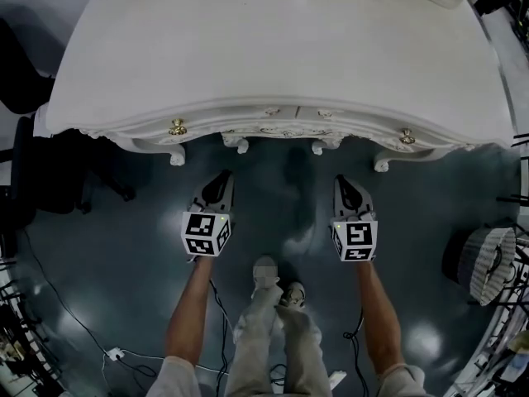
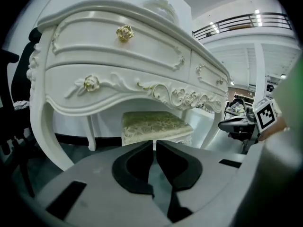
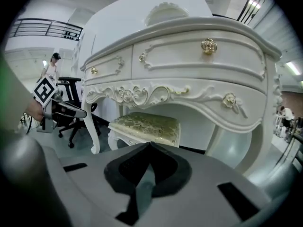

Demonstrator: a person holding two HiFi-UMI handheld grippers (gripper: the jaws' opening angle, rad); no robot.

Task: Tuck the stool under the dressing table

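**Seat home; trip hazard noted**

Dark glossy floor [image 1: 124,246]. The stool [image 3: 147,126] sits under the dressing table [image 1: 281,48] at 12 o'clock. Clenched and empty, clear of both: left hand-held gripper [image 1: 224,175], right hand-held gripper [image 1: 340,180]. Likely risk: cable plug [image 1: 114,354] at 7 o'clock catching feet.

left gripper [image 1: 224,176], right gripper [image 1: 340,180]: grey | 2 cubes [image 1: 205,233] [image 1: 355,241]: black-white markers | trousers [image 1: 273,337]: pale

Words: none that I can read.
Numbers: none.
My left cube [image 1: 205,233]: black and white squares, no letters.
My right cube [image 1: 355,241]: the same squares, no letters.
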